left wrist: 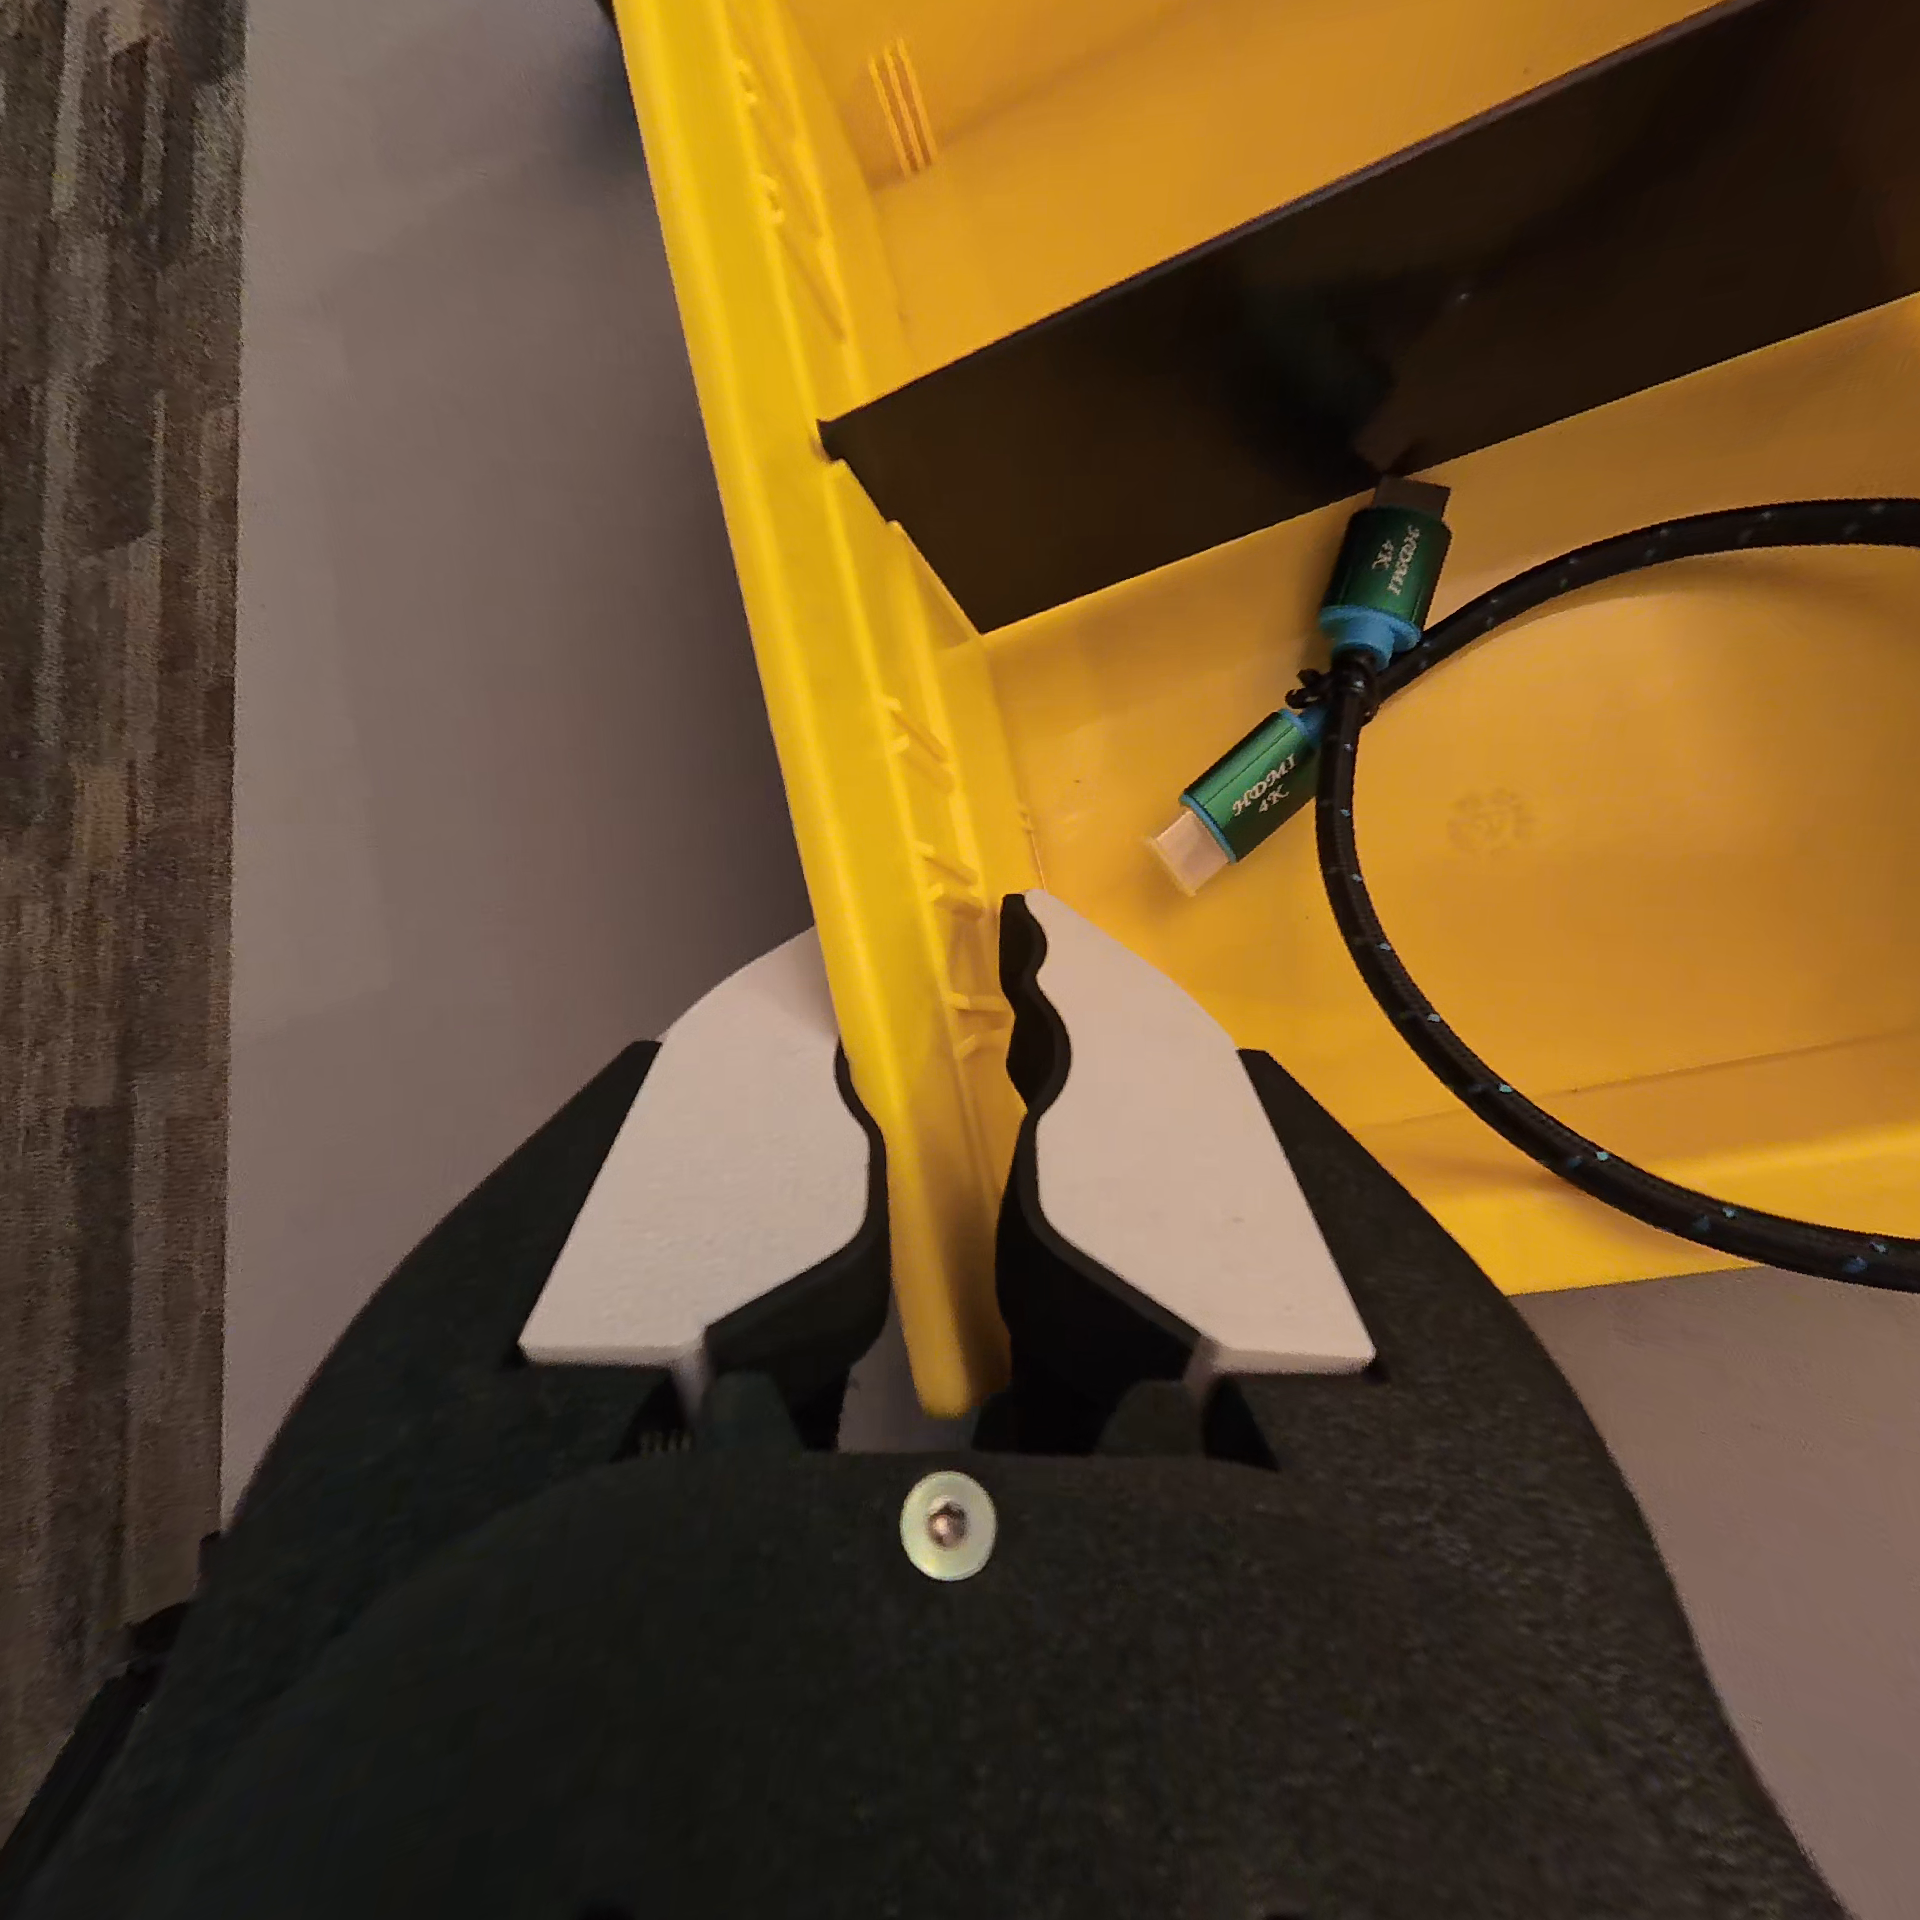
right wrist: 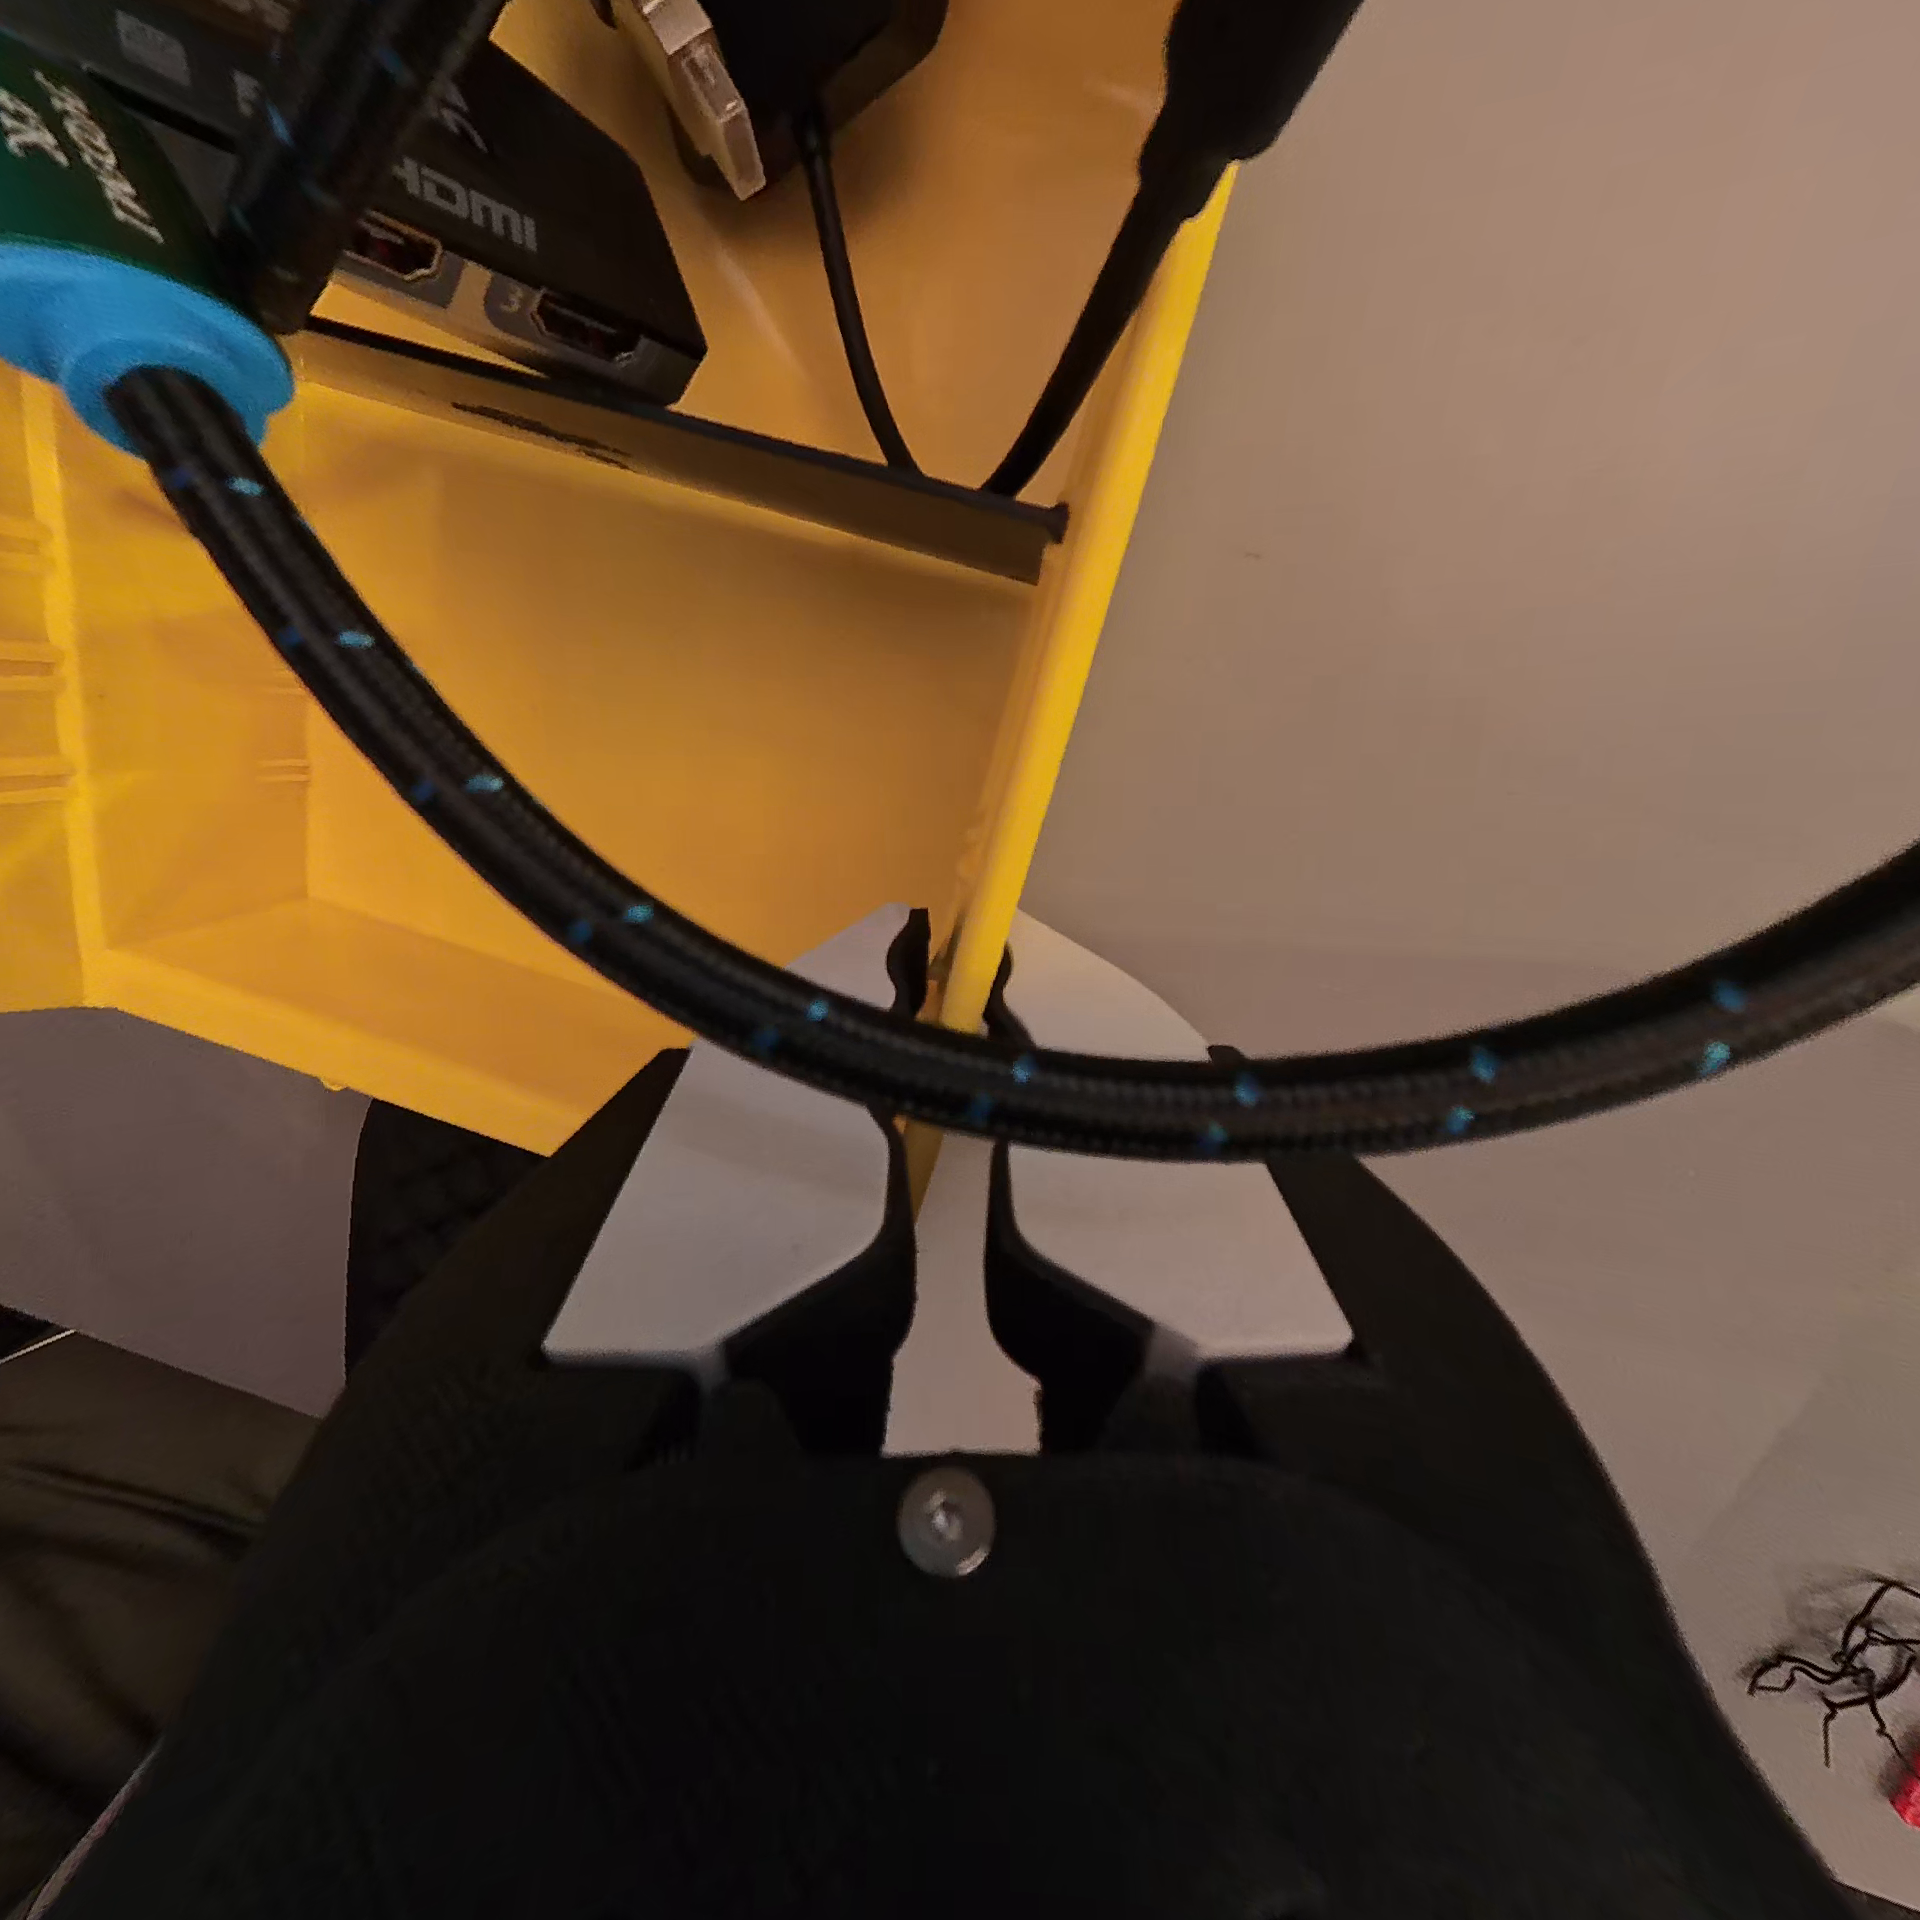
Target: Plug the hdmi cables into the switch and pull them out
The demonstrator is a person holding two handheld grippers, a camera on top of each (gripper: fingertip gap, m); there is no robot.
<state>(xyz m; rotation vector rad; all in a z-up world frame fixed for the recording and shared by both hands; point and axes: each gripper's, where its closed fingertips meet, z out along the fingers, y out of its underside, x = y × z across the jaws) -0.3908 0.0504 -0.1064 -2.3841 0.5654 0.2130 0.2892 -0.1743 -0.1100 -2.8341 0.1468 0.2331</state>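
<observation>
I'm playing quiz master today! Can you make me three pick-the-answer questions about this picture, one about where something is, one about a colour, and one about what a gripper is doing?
1. Where do the green plugs lie?
A. inside the yellow bin
B. on the carpet
C. in a gripper

2. What colour are the flecks in the black braided cable?
A. red
B. blue
C. white

3. What is the left gripper doing?
A. hanging open
B. holding a plug
C. clamping the bin's wall

Answers: 1 A, both plugs rest on the bin's floor. 2 B, blue flecks dot the braid. 3 C, its fingers pinch the yellow wall between them.
</observation>
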